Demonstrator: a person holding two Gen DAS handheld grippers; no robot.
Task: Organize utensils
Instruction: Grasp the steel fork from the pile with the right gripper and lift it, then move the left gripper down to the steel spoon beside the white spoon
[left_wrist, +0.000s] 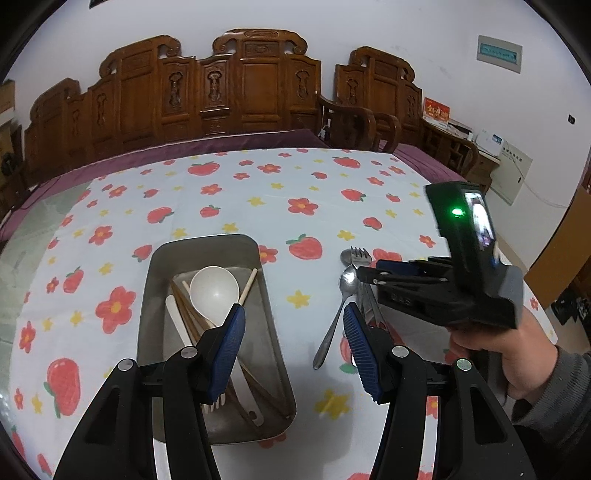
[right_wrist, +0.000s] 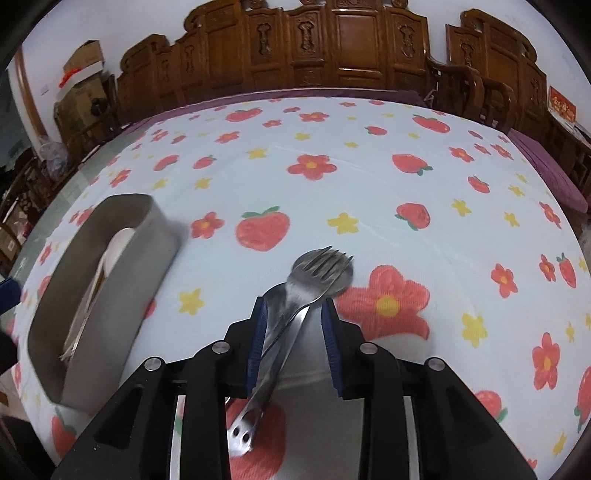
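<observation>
One strawberry-print tablecloth (right_wrist: 369, 177) meets carved, perhaps wooden, chairs (left_wrist: 255, 85).

A metal tray (left_wrist: 269, 332) sits on the table (left_wrist: 258, 206), holding a ladle (left_wrist: 214, 291), chopsticks (left_wrist: 188, 314) and a small fork (left_wrist: 216, 402). To its right, apart from it, a fork (right_wrist: 314, 273) lies across spoons (left_wrist: 341, 306) on the cloth. Carved wooden chairs (left_wrist: 221, 88) line the wall behind the table.

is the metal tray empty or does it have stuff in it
Not empty: the metal tray holds a white ladle, chopsticks and a pale fork.
</observation>
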